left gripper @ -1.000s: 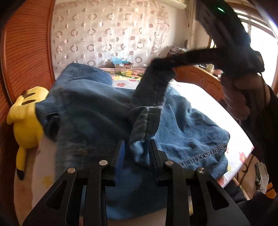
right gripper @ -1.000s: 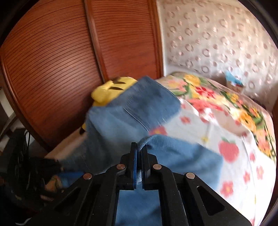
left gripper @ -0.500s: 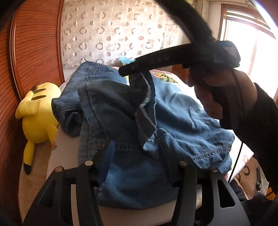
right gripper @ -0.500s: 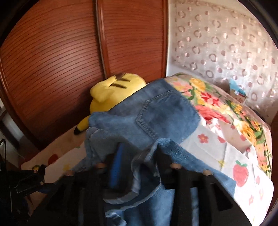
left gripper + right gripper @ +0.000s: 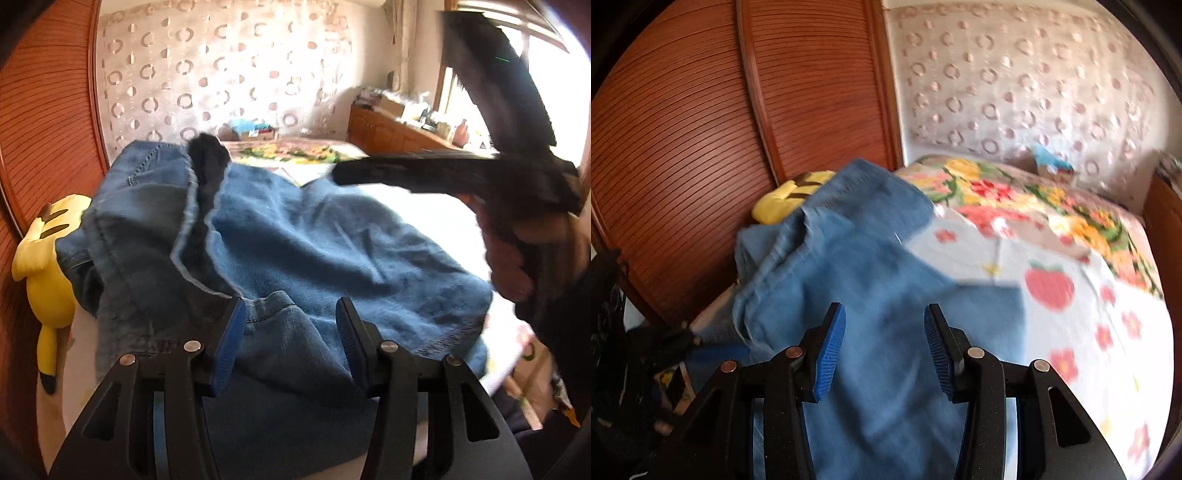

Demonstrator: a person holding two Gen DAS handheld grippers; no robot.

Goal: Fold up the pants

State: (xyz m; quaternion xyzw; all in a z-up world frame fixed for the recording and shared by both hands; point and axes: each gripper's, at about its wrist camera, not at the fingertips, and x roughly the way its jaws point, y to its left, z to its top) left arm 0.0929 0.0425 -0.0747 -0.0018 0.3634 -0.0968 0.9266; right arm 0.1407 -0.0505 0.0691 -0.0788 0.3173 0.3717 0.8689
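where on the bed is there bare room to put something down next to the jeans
Free: the floral sheet between the jeans and the flowered quilt toward the headboard wall; it looks bare. Crowded: the wardrobe side, where the jeans bunch against the yellow plush toy, and the near edge, where the denim lies under both grippers' open jaws.

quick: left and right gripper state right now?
Left gripper: open, just released, above the jeans.
Right gripper: open, just released, nothing pinched.
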